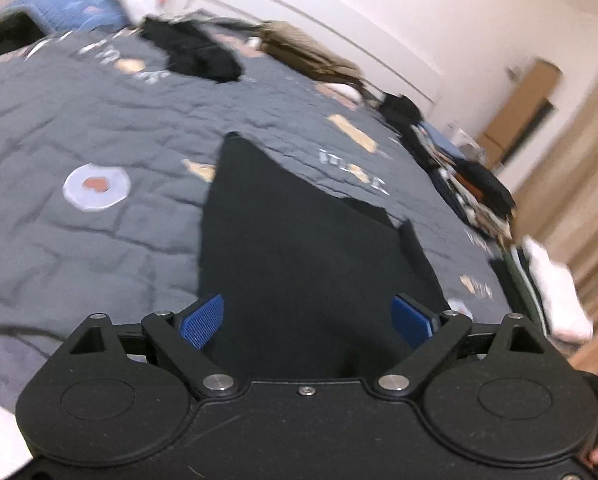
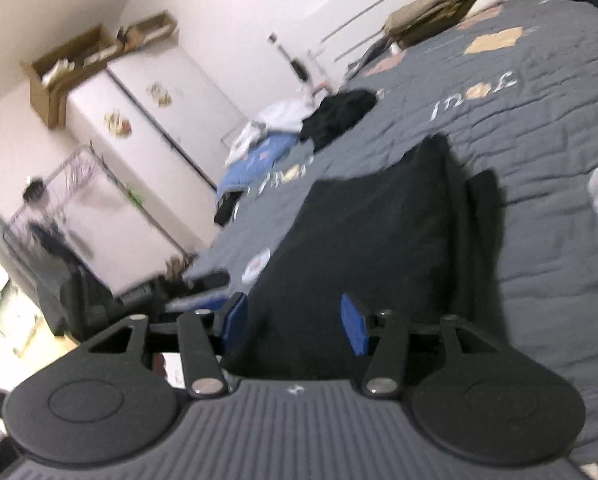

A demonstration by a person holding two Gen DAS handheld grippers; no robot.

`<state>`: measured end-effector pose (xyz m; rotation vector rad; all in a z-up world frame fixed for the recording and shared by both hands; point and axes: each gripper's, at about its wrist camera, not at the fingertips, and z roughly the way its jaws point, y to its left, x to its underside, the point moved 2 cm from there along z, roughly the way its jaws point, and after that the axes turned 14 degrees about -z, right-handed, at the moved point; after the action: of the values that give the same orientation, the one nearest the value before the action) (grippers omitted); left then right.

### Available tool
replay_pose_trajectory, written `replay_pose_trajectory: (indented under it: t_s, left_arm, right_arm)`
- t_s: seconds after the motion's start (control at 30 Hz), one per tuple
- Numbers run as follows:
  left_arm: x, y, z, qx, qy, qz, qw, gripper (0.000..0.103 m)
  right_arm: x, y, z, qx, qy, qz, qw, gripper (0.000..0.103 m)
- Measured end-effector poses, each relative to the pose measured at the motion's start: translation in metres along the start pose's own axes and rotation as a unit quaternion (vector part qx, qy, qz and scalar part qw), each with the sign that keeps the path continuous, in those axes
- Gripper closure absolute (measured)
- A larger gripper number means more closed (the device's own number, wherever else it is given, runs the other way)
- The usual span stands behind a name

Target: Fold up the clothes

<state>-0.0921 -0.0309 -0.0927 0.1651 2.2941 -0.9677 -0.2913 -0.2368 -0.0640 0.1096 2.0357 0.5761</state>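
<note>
We can read no text for certain; the grey quilted bedspread (image 2: 539, 128) bears blurred white lettering, illegible.

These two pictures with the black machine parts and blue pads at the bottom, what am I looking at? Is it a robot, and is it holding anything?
It is not a full robot. A person holds a hand tool in each hand, and each tool has a small wide-angle camera that looks forward along its jaws. One picture comes from the left gripper, the other from the right gripper. The blue pads are the insides of the jaws.

Both tools stand open over a bed covered by a grey quilt with patches and lettering. A black garment lies spread on it in front of both cameras; it is the same one in the right picture. It passes between the open jaws, but nothing is clamped. Farther off lie another dark heap of clothes and a tan garment. Both pictures are blurred.
</note>
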Motion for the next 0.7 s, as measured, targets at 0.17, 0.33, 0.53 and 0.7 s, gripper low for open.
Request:
replay_pose_trajectory:
  t_s: [0.17,0.33,0.53,0.7]
  left_arm:
    - [0.048,-0.041,-0.013,-0.068,-0.034,0.283,0.9562,0.013]
    - [0.092,-0.046,-0.011,-0.093,-0.024,0.422,0.9014,0.014]
    - [0.132,-0.035,0.002,-0.154,-0.026,0.567,0.8087,0.021]
    - [0.143,-0.028,0.010,-0.193,-0.071,0.632,0.7471,0.043]
  right_arm:
    - [0.014,-0.023,0.017,0.034,0.034,0.049,0.998,0.053]
    - [0.009,-0.021,0.012,0.057,0.002,0.056,0.997,0.053]
    - [0.010,-0.025,0.012,0.089,0.001,0.059,0.994,0.053]
    - [0.011,-0.027,0.014,0.104,-0.003,0.060,0.993,0.053]
